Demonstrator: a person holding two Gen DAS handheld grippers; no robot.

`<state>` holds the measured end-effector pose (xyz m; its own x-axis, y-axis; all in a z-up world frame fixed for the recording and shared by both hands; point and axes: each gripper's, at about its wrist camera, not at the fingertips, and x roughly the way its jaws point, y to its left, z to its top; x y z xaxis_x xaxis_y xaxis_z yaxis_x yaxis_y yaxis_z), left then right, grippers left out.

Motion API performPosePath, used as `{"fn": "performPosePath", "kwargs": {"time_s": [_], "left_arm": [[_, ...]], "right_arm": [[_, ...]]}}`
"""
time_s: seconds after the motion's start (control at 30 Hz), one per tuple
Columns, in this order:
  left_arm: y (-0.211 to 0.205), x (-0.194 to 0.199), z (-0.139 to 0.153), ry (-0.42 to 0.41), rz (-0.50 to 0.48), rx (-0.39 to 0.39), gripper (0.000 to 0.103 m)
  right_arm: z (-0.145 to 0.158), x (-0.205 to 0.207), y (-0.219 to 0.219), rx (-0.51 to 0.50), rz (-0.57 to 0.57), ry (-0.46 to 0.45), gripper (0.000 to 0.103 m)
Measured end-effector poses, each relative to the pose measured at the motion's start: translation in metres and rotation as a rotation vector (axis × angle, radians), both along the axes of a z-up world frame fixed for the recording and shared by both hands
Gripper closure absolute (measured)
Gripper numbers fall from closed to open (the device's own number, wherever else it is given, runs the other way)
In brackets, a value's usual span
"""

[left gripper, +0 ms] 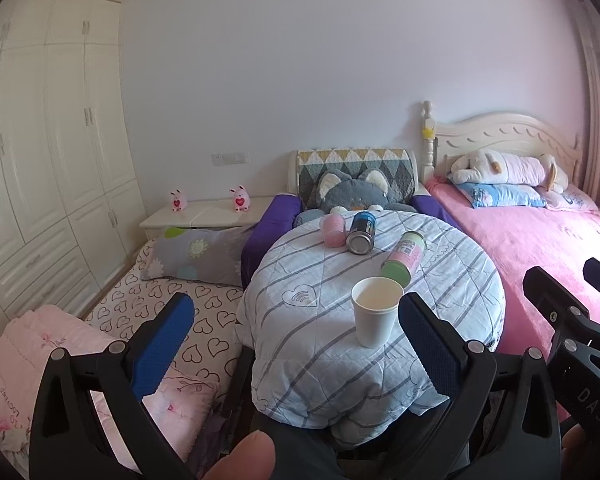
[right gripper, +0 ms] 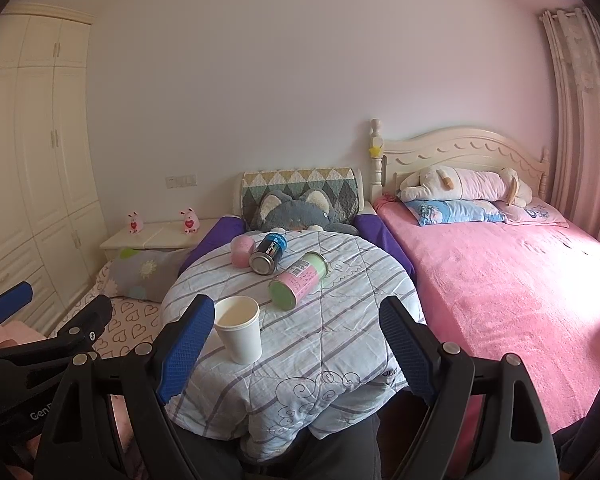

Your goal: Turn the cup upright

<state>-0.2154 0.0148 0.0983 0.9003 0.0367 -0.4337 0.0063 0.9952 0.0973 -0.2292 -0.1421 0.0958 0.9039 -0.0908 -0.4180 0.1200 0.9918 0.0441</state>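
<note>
A white paper cup (left gripper: 374, 312) stands upright, mouth up, on a round table covered with a striped light-blue quilt (left gripper: 320, 344); it also shows in the right wrist view (right gripper: 239, 330). My left gripper (left gripper: 296, 344) is open and empty, its right blue finger (left gripper: 428, 344) just right of the cup. My right gripper (right gripper: 298, 344) is open and empty, its left blue finger (right gripper: 186, 344) just left of the cup. Neither touches the cup.
Behind the cup lie a green-and-pink can (left gripper: 404, 256), a dark blue can (left gripper: 362, 232) and a pink cup (left gripper: 332, 230) on their sides. A pink bed (right gripper: 500, 280) is to the right, a heart-print bed (left gripper: 160, 312) to the left, a grey plush (left gripper: 352, 192) behind.
</note>
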Motion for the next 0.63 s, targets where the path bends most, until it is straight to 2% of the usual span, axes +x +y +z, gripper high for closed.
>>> {"fn": "performPosePath", "kwargs": {"time_s": [0.63], "left_arm": [[-0.0005,0.0042,-0.0037,0.027,-0.013,-0.014,0.0]], "right_arm": [[-0.0035,0.0038,0.0006,-0.002,0.004,0.019,0.017]]}}
